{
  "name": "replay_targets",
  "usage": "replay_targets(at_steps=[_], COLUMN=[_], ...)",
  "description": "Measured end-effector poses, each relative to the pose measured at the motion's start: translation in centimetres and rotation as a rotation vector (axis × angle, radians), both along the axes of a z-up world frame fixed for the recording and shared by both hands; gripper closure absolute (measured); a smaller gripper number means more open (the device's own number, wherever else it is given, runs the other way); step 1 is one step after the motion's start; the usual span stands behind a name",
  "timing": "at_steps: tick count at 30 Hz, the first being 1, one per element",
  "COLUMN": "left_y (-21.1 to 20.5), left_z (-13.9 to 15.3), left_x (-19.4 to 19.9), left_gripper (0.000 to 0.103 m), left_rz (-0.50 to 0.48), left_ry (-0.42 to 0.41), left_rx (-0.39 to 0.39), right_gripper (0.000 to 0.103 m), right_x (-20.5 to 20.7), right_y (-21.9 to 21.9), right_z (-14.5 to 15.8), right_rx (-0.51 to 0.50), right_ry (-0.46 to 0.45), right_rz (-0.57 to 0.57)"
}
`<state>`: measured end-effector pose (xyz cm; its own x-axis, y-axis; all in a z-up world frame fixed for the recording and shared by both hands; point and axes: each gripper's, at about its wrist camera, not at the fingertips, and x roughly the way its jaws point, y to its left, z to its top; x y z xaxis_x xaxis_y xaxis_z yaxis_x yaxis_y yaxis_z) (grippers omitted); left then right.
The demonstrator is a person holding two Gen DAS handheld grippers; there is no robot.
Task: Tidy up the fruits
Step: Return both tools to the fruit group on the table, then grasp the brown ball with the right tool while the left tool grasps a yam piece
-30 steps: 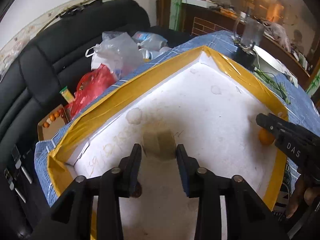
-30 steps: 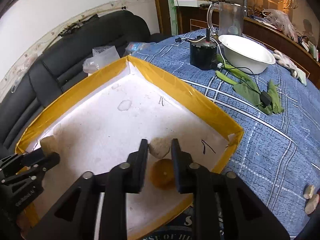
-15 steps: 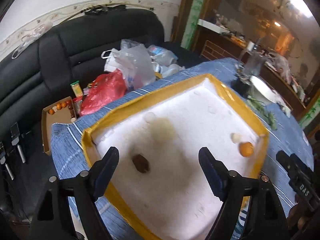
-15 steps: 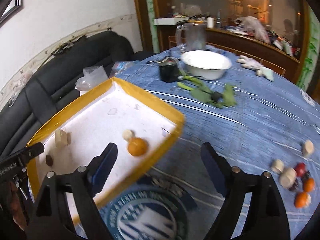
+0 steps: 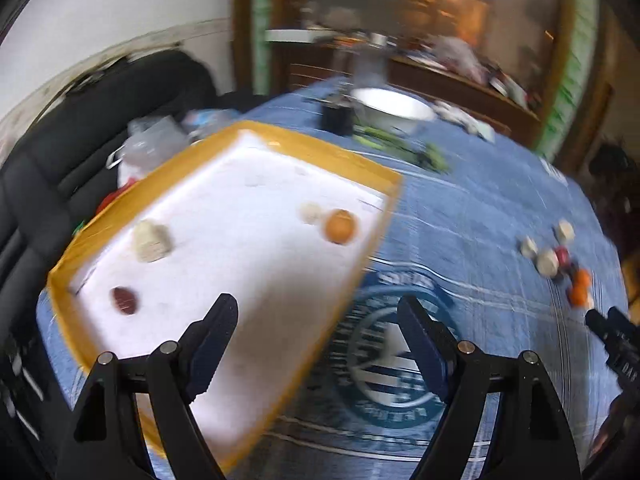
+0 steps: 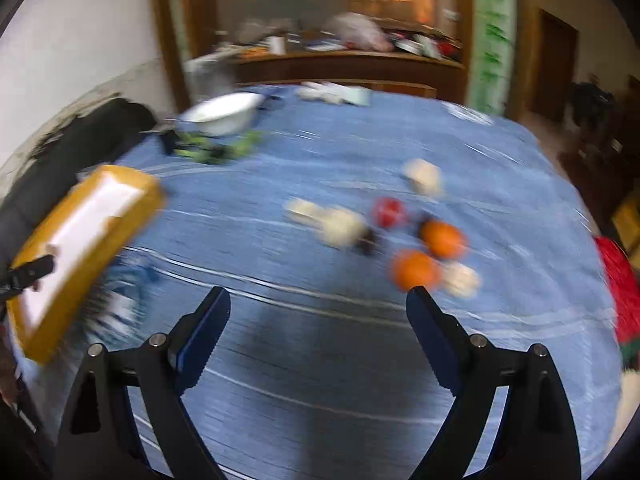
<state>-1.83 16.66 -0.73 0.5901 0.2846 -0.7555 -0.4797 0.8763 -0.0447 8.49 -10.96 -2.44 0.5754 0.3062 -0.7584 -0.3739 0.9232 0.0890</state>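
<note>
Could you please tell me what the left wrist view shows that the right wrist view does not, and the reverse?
Only the left wrist view shows the pieces inside the tray: an orange, a pale block and a dark fruit. Only the right wrist view shows the red cloth at the table's far right. Both show the loose fruit pile, the white bowl, and an open, empty gripper in front: left gripper, right gripper.
</note>
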Motion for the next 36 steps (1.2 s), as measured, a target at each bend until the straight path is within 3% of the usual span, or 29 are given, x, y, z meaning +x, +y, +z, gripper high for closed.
replay_targets(at_steps=[4, 7, 12, 14, 20, 26, 28, 32, 36], left_y=[-3.3, -5.8, -10.1, -11.6, -15.9, -18.9, -19.1, -19.3, -18.4], left_z=[-0.8, -1.4, -2.1, -2.4, -3.2, -4.8, -5.6, -5.2, -4.8], left_x=[2.2, 4.2, 7.6, 8.9, 13.7, 17.6, 18.3, 18.8, 19.6], left_gripper=[0.021, 0.021, 0.021, 0.021, 0.021, 0.022, 0.035, 0.04, 0.043], left_rz=[-0.097, -0.162, -0.294, -0.346, -0.461, -0.52, -0.533, -0.531, -0.521], left_ry=[0.034, 0.051, 0.053, 0.053, 0.039, 0.068, 0.091, 0.045, 0.016], left_rx=[0.033, 0.052, 0.085, 0.088, 0.078, 0.095, 0.084, 0.073, 0.015], right_gripper=[0.013, 0.014, 0.028, 0.043, 0.067, 0.07, 0.07, 0.07, 0.07], right_x=[1.6, 3.0, 5.6, 6.7, 8.0, 8.2, 8.2, 8.3, 8.2], right_y=[-5.3, -7.0, -6.8, -6.5, -6.0, -7.0, -7.1, -7.2, -7.2], right_z=[-2.1, -3.3, -4.1, -4.5, -5.2, -5.0, -5.0, -5.0, -5.0], right_rx=[-0.062, -0.092, -0.106, -0.115, -0.105, -0.043, -0.038, -0.023, -0.02], right_ry=[0.039, 0.057, 0.06, 0.068, 0.068, 0.082, 0.083, 0.087, 0.088], right_rz=[-0.102, -0.119, -0.092, -0.085, -0.06, -0.065, -0.065, -0.065, -0.065])
